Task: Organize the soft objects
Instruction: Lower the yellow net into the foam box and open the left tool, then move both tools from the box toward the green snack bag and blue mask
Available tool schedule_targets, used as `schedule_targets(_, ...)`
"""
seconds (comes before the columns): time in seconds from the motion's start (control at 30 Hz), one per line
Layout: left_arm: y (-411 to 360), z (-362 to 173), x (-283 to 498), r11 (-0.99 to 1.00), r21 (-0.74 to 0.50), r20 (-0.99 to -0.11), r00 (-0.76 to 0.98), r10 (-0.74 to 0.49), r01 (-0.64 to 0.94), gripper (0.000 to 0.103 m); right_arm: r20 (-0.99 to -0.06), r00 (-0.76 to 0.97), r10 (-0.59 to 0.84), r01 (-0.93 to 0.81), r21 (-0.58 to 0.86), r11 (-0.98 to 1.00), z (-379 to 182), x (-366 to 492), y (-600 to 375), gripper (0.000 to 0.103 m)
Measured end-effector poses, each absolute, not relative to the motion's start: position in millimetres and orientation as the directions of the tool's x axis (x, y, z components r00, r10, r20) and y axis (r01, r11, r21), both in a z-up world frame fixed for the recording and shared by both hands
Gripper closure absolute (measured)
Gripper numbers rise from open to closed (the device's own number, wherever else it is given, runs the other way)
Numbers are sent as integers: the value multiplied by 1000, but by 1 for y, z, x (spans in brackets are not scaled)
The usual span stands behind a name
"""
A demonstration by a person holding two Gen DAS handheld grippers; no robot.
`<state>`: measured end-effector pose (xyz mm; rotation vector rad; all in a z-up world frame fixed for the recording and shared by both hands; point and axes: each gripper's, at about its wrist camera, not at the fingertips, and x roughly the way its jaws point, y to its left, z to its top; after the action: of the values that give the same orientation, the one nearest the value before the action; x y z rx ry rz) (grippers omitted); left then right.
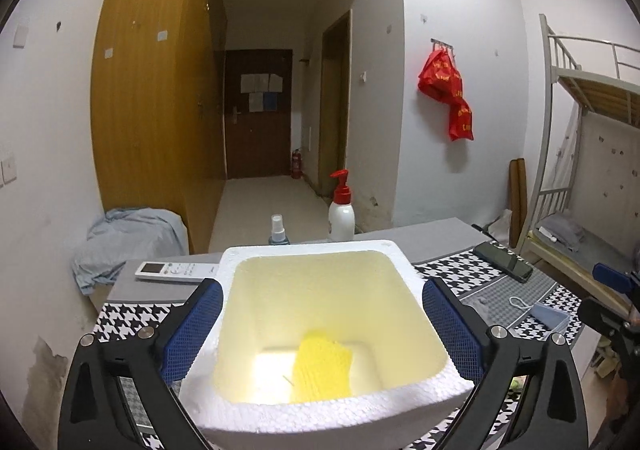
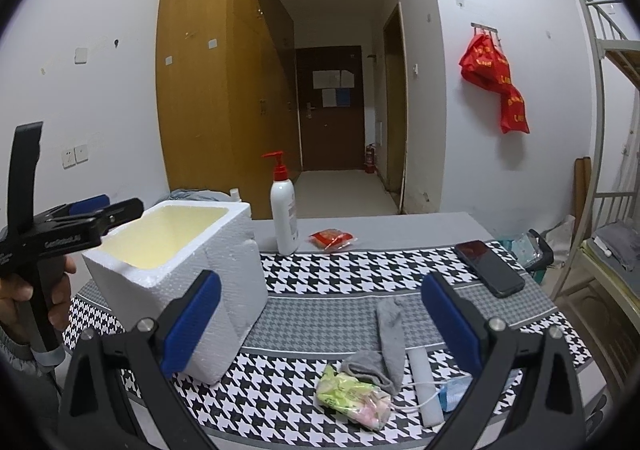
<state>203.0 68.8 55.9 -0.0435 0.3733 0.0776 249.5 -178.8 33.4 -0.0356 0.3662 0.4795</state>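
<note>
Left gripper (image 1: 322,324) jaws wide, empty, over white square styrofoam box (image 1: 408,390); yellow knitted cloth (image 1: 322,368) lies on box floor. Right gripper (image 2: 320,324) jaws wide, empty, above grey socks (image 2: 390,338), green-pink plastic packet (image 2: 352,396), blue face mask (image 2: 454,394) on houndstooth table cover (image 2: 344,270).

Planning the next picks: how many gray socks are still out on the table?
2: one gray sock lies stretched out ahead of the right gripper, the other sock bunched beside it, touching the green packet.
</note>
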Motion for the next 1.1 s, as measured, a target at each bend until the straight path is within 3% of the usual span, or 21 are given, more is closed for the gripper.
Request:
schedule_targets(0.4,54,68,162,991,-20,-295,948,120,-131,3,-318,833,452,-455,68,888,41,231,-194,1)
schedule_targets(1.1,22,75,104,998,-10,-235,970,63,-67,3,-251,849,464,-457,91,885,51,181,-224,1)
